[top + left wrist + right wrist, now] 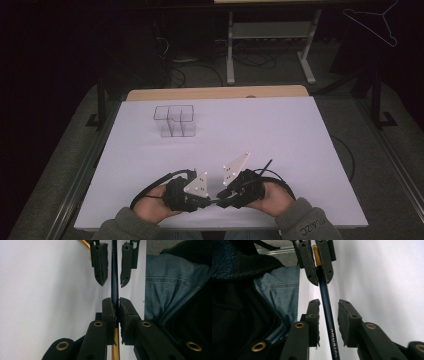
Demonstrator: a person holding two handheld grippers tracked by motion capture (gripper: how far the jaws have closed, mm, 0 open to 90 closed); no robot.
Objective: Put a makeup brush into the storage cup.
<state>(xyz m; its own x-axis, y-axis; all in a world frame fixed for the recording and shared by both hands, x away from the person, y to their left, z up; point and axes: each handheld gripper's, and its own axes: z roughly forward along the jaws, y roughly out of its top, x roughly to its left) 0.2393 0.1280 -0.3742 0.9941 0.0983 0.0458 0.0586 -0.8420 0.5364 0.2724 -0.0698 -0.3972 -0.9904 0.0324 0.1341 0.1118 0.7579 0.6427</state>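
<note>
A thin dark-blue pen [114, 277] with a gold section [317, 255] runs between my two grippers, which face each other tip to tip near the table's front edge. My left gripper [117, 302] is shut on the pen, its pads pressed against the barrel; it also shows as the left gripper [207, 200] from above. My right gripper [329, 302] has its jaws on either side of the barrel [327, 307]. The pen lies close to one pad with a clear gap to the other. The right gripper [223, 196] sits just right of the left one.
A clear plastic box [175, 120] with several compartments stands at the far left of the white table top [280, 130]. The person's jeans [170, 290] lie just past the front edge. A wire hanger [380, 22] hangs at the back right.
</note>
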